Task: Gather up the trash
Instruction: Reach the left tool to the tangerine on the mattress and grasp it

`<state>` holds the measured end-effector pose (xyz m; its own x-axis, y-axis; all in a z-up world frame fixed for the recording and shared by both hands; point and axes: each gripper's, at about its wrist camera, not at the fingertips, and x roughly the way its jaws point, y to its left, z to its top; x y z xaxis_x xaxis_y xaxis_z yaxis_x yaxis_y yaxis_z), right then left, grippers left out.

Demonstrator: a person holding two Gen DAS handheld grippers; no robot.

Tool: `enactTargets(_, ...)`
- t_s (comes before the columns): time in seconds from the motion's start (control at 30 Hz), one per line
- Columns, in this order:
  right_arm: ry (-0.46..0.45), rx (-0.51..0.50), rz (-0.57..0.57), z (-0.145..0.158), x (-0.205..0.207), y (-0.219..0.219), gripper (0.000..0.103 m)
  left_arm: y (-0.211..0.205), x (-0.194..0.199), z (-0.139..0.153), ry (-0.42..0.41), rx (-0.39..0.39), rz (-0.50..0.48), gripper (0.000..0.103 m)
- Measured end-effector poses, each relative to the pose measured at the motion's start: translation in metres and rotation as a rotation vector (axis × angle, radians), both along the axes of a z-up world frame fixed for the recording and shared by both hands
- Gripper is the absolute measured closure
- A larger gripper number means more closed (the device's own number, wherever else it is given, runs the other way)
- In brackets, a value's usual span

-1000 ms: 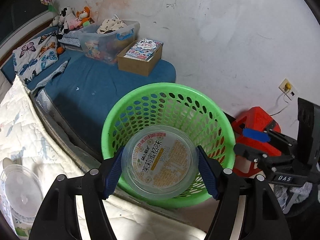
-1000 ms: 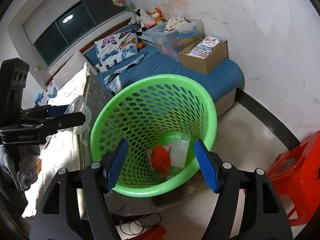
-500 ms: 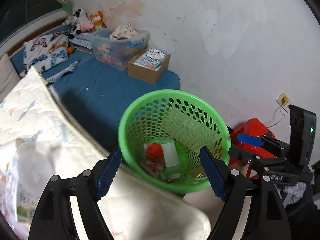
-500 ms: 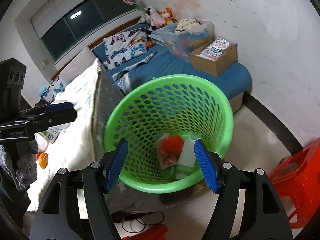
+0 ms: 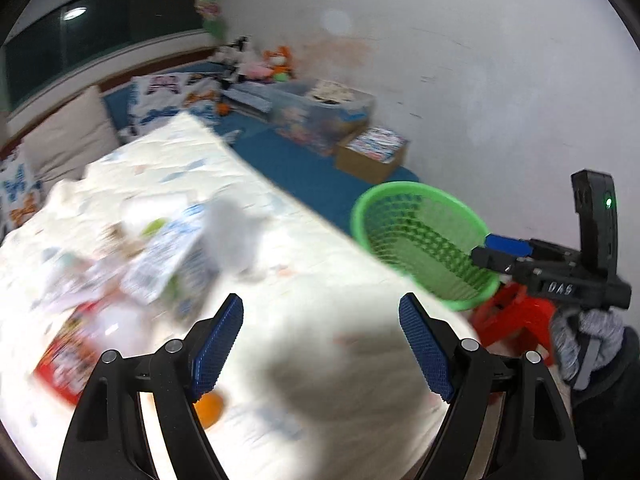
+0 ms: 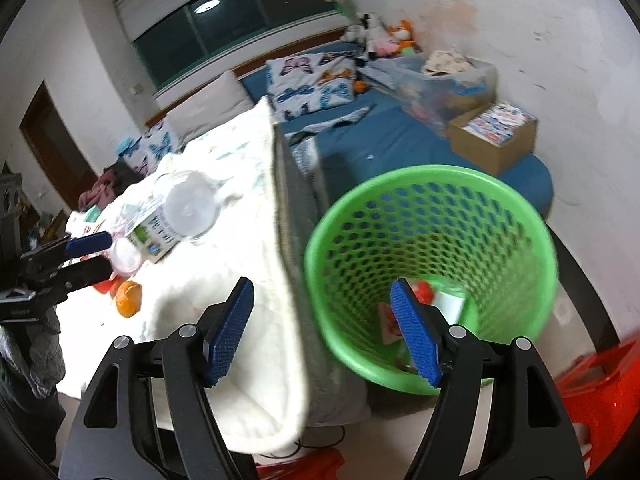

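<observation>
Left tongs [image 5: 321, 346]: jaws spread wide, nothing between the blue pads, hanging over the white quilt [image 5: 312, 360] on the bed; the jaws have just been opening. Right tongs [image 6: 322, 330]: jaws also apart and empty, just been opening a little, one pad over the quilt's edge, the other over the green basket [image 6: 432, 196]. Basket: on the floor against the bed's side, holding a red lump [image 6: 423, 290] and white scraps. Trash on quilt: clear lidded cup [image 6: 191, 210] lying on a printed carton [image 6: 154, 236], a small orange fruit [image 6: 129, 299], a blurred red packet [image 5: 66, 360]. Red stool [image 6: 600, 400]: beside the basket.
</observation>
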<state>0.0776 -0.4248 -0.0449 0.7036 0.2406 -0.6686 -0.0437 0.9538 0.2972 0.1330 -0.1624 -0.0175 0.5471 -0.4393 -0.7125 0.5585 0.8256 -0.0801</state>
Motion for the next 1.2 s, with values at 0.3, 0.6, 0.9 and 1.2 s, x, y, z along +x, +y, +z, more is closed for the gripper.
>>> enactTargets(0.3,0.005,-0.016,0.111,-0.002,0.022,0.054,0.031,0.083,-0.003,-0.034,0.060,-0.011,0.181,0.026)
enactTargets(0.6,0.017,-0.027,0.161,-0.008,0.031,0.076,0.031,0.087,0.006,-0.063,0.112,0.006,0.221,0.031)
enactTargets(0.9,0.035,-0.016,0.171,-0.017,0.032,0.077,0.031,0.083,0.018,-0.078,0.131,0.043,0.237,0.036)
enactTargets(1.2,0.046,-0.016,0.189,-0.021,0.036,0.087,0.031,0.085,0.019,-0.084,0.110,0.081,0.264,0.050)
